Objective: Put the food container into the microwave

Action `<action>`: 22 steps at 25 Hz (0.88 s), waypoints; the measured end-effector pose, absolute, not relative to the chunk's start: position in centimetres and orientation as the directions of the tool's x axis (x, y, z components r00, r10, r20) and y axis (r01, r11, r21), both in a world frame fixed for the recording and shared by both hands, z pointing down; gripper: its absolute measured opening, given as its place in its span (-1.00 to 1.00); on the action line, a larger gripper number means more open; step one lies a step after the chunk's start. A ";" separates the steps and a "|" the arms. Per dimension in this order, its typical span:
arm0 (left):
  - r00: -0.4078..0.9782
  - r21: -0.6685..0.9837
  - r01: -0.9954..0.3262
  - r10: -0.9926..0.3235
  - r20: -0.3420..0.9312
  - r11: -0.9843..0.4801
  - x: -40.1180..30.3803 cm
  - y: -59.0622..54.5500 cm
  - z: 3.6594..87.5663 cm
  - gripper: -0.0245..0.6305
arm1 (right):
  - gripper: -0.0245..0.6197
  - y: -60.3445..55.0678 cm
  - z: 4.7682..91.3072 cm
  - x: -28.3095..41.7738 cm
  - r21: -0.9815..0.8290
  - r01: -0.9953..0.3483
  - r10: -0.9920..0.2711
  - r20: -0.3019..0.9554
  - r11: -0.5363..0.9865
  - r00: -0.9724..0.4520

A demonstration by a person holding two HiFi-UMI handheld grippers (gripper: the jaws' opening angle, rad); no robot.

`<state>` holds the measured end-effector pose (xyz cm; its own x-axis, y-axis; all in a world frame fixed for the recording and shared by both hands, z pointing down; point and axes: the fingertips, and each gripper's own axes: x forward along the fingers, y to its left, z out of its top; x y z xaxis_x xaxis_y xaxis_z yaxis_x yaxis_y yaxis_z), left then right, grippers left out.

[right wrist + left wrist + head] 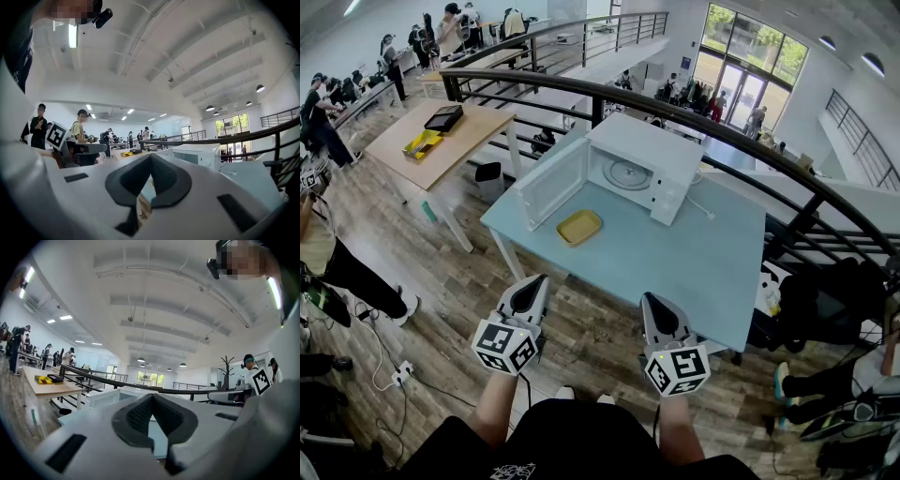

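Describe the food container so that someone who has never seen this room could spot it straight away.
Find the pale blue table with a white microwave on it, its door swung open. The container lies on the tabletop just in front of that open door. It is a shallow yellow tray with rounded corners, the only yellow thing on that table.

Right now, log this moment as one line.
stage: not started | microwave: door open | container: on table, before microwave | left gripper: fingers shut, empty | right gripper: fingers shut, empty

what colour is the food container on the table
Yellow; the food container shows best in the head view.
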<state>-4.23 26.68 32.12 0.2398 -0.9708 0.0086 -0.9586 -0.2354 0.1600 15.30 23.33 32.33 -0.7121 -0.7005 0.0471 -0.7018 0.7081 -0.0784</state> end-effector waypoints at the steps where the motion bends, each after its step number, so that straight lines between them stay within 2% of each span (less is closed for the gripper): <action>1: 0.239 0.157 -0.959 -0.971 0.009 -0.235 -4.4 26.8 32.1 -0.90 | -0.90 23.4 32.2 15.3 -0.079 -0.703 -0.702 0.046 0.706 -0.710; 22: 0.280 0.145 -0.949 -0.960 -0.011 -0.279 -8.8 26.9 32.3 -0.90 | -0.90 24.6 31.5 11.3 -0.120 -0.706 -0.710 0.004 0.698 -0.704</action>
